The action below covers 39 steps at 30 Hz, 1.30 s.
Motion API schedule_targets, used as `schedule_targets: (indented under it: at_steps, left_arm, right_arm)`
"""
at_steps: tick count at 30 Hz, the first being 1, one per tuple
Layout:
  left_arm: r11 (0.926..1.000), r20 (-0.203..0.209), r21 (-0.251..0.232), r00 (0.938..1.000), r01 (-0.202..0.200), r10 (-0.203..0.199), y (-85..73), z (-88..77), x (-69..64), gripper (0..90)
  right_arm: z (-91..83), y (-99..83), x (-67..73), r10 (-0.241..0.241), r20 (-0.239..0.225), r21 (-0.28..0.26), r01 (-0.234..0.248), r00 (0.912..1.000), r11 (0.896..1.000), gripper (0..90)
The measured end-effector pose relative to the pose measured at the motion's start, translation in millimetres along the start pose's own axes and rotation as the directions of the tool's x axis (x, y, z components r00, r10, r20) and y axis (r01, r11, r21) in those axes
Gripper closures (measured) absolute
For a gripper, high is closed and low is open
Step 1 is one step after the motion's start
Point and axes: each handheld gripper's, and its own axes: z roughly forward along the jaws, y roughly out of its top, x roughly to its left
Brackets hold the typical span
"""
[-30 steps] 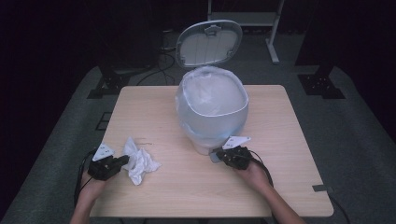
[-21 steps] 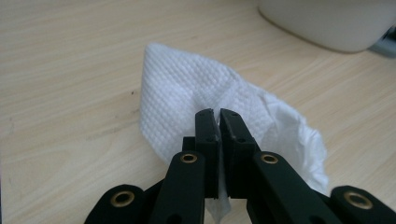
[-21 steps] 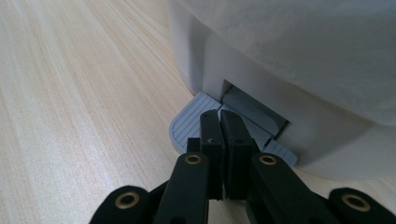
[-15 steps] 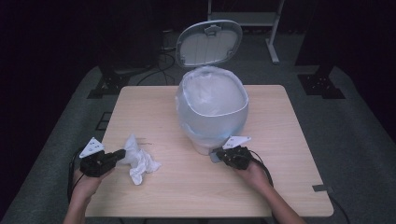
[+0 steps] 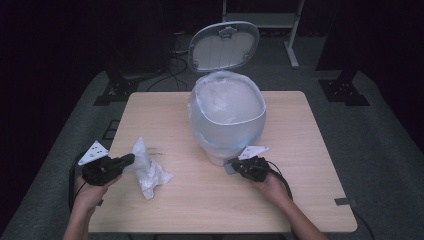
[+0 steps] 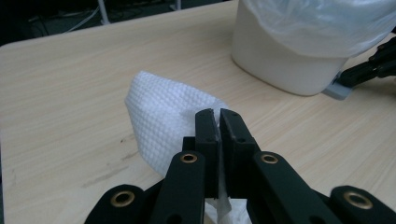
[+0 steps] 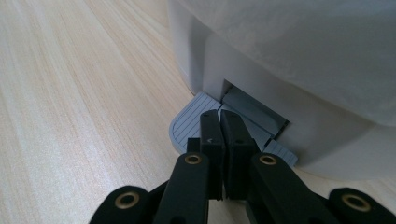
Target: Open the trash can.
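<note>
The left gripper (image 5: 126, 161) has its jaws clamped on the paper towel (image 5: 147, 170). The open bin (image 5: 226, 116) lies to its right, farther back. The right gripper (image 5: 239, 166), jaws closed and empty, presses the pedal (image 7: 194, 122) at the bin's base.

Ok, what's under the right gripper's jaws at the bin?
The right gripper is shut, its tips resting on the bin's grey ribbed pedal. The pedal runs into a slot at the white pedal bin's base; its hinge there is hidden. The lid stands open.
</note>
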Motion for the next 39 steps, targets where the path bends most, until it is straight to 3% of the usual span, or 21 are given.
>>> schedule_targets:
  at_steps: [26, 33, 39]
  left_arm:
    - [0.9927, 0.064, -0.093, 0.9944, -0.077, 0.083, 48.6, -23.4, -27.1, 86.5]
    - [0.9907, 0.074, -0.089, 0.9912, -0.103, 0.110, 54.6, -23.6, -34.0, 86.4]
    - [0.9934, 0.099, -0.043, 0.9890, -0.106, 0.110, 43.9, -9.8, -39.4, 86.4]
  right_arm:
    - [0.1, 0.2, -0.2, 0.000, -0.002, 0.001, 0.000, 1.0000, 1.000, 87.8]
    - [0.2, 0.4, 0.2, 0.002, -0.001, 0.002, -0.002, 1.0000, 1.000, 87.8]
    - [0.2, 0.4, 0.2, 0.002, -0.002, 0.002, -0.002, 1.0000, 1.000, 87.8]
